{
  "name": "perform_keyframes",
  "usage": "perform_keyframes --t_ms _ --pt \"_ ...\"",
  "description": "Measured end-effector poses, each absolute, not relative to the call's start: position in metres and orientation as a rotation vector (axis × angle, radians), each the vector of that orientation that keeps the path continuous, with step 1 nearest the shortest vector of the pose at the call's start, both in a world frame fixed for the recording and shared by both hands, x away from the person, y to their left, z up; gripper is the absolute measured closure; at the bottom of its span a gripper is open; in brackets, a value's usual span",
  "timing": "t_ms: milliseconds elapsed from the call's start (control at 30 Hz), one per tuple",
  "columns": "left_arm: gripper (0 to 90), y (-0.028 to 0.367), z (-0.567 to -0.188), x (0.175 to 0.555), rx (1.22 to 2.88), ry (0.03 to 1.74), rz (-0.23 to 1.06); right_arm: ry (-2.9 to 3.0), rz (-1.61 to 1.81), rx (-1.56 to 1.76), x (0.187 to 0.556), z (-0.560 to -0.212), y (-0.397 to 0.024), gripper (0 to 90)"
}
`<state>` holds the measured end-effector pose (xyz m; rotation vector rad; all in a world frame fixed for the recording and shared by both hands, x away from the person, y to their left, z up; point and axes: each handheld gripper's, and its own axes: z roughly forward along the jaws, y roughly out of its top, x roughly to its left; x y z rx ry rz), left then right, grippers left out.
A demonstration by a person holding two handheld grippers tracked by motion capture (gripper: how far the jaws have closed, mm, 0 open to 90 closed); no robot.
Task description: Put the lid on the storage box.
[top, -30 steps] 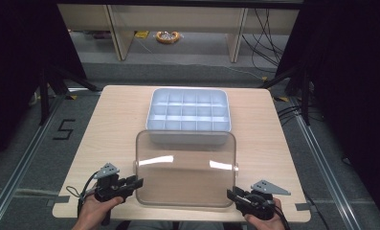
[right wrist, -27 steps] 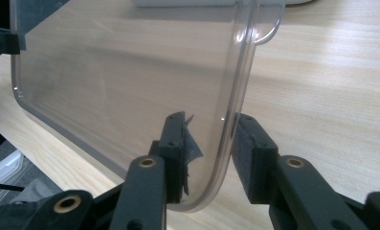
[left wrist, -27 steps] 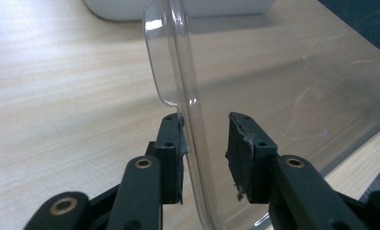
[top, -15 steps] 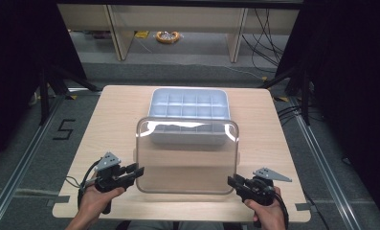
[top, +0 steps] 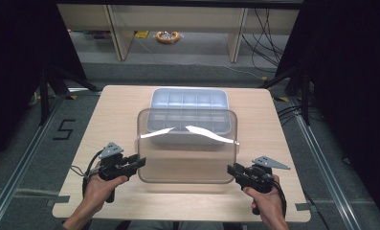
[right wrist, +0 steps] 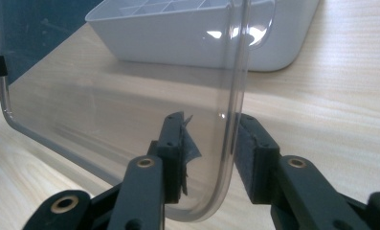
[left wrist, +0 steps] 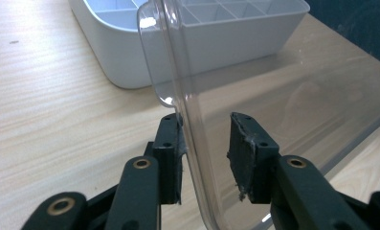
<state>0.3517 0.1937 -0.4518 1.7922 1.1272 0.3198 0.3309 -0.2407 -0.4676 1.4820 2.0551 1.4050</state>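
A clear plastic lid point(top: 187, 143) hangs over the front half of the table, held by both short sides. Its far edge overlaps the white compartment box point(top: 187, 98) behind it. My left gripper point(top: 139, 162) is shut on the lid's left rim, and my right gripper point(top: 230, 170) on its right rim. In the left gripper view the lid point(left wrist: 197, 96) runs between the jaws of the gripper point(left wrist: 204, 158), with the box point(left wrist: 216, 38) beyond. The right gripper view has the lid's rim point(right wrist: 235, 72) between the jaws of the gripper point(right wrist: 209, 153) and the box point(right wrist: 187, 43) ahead.
The wooden table point(top: 111, 110) has bare strips left and right of the box. Dark frame legs and cables stand on the floor at both sides, with shelving behind.
Both grippers have carried the lid up and forward. Its far edge went from just in front of the box to overlapping the box's near half.
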Motion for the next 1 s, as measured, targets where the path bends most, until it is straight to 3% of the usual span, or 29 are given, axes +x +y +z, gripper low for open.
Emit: perform_keyframes --t_ms 467,1000 --pt "64.0 0.194 -0.430 0.378 1.765 1.131 0.363 2.006 1.444 1.509 0.352 -0.450 -0.235 66.0" --pt "63.2 0.183 -0.408 0.429 1.716 1.164 0.383 1.945 1.455 1.461 0.401 -0.424 -0.240 65.5"
